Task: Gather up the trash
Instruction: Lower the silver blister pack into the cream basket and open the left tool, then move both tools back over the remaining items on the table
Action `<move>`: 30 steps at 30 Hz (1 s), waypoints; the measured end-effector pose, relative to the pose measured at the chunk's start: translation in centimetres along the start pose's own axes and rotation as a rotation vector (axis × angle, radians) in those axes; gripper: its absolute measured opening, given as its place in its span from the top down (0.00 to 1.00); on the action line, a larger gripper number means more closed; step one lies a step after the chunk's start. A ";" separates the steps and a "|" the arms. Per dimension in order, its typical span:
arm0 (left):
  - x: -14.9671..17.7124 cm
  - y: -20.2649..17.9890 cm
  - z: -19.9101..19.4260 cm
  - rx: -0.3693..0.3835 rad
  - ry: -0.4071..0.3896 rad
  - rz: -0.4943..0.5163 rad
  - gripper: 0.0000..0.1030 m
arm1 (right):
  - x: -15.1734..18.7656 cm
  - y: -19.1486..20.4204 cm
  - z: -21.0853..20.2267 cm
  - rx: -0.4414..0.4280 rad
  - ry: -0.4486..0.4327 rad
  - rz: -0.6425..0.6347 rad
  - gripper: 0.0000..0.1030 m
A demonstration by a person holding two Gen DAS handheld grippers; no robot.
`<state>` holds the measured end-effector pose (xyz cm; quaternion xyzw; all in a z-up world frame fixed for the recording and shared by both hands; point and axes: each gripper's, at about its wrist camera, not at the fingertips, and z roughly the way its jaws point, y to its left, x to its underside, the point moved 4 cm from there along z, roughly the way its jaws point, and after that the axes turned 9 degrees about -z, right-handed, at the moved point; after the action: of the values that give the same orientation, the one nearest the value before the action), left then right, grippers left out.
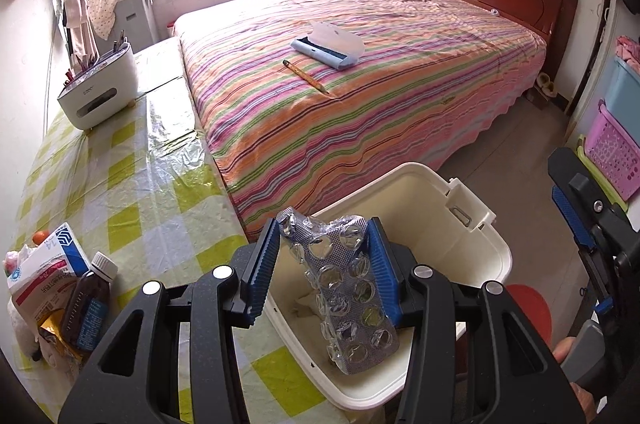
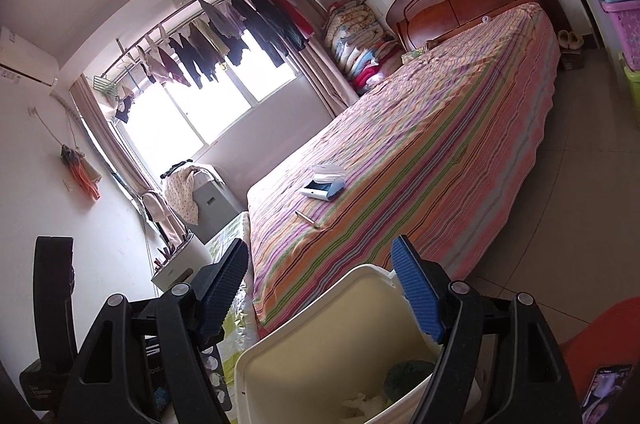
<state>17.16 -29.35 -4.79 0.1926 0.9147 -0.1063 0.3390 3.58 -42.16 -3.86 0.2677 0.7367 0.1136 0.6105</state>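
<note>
left gripper (image 1: 326, 244) clamped on an emptied silver blister pack (image 1: 344, 288), both blue pads pressing its crumpled long edges, pack held tilted right above the open cream trash bin (image 1: 472, 236). white crumpled tissue lying on the bin's floor. bin standing on the floor at the near corner of the striped bed (image 1: 360, 83), just right of the table with the green-checked cloth (image 1: 132, 191). on that table, at the near left: a dark medicine bottle (image 1: 90, 300) leaning beside a white and blue box (image 1: 48, 264); at the far left, a white desk organiser (image 1: 98, 87) with pens. on the bed, a pencil (image 1: 306, 75) near a pale blue case (image 1: 326, 49), apart from each other.

right gripper (image 2: 320, 288) released, jaws spread wide with nothing between the pads, hovering over the same bin's (image 2: 320, 324) near rim. also seen at the right edge of the left wrist view, beside the bin. inside the bin from this side: white tissue and something dark green.
</note>
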 end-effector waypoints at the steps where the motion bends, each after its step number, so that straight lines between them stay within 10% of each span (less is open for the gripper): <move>1: 0.0 -0.4 0.3 0.001 0.008 0.009 0.57 | -0.1 0.0 -0.1 -0.002 -0.006 0.001 0.30; 10: 0.1 -1.0 1.5 -0.016 0.022 0.013 0.34 | -0.4 0.2 -0.4 -0.014 -0.022 0.006 0.29; 30: 3.5 10.2 -8.8 -0.190 -0.167 0.110 0.23 | 0.4 9.7 0.8 -0.133 -0.010 -0.201 0.19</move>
<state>13.96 -16.31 -1.14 0.2000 0.8773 -0.0163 0.4361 6.79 -33.99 0.40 0.1519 0.7476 0.0992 0.6389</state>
